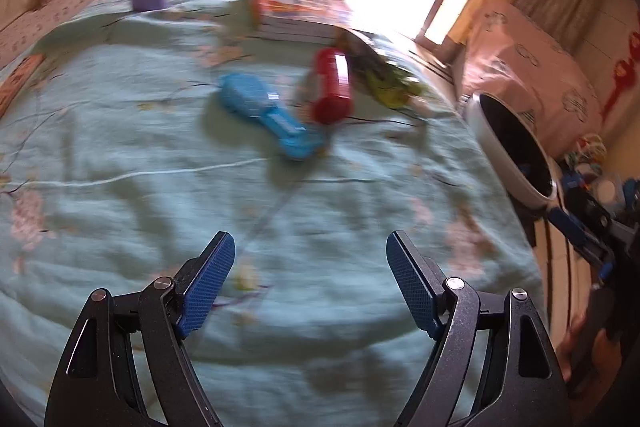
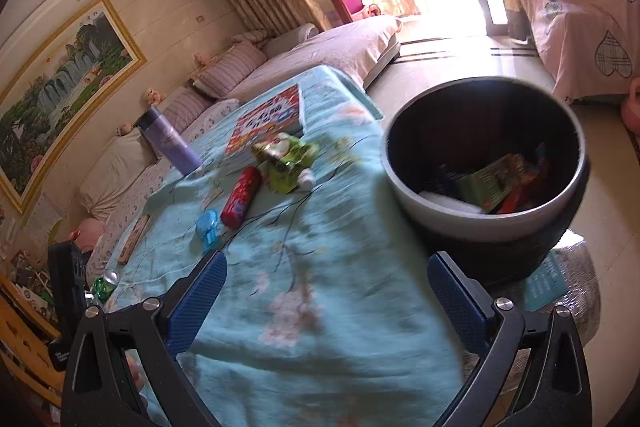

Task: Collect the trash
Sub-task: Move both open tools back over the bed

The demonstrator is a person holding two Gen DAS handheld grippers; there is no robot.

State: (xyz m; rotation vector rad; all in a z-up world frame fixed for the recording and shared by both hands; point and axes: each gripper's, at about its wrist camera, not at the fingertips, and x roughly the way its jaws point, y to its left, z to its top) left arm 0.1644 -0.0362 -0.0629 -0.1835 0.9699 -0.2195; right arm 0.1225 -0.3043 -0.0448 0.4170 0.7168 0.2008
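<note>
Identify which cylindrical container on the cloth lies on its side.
The red tube, beside the blue brush; the purple bottle stands upright.

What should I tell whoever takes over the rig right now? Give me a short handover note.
Left gripper: open and empty, above the teal tablecloth.
Right gripper: open and empty, near the table corner beside the bin.
Done: the bin already holds some wrappers and packaging.
Left on the table: a crumpled green wrapper by the stack of books, and next to it a red tube.
Also there: a blue plastic item and a purple bottle; whether these count as trash I cannot tell.
Next, probably: the green wrapper, then the bin.
</note>
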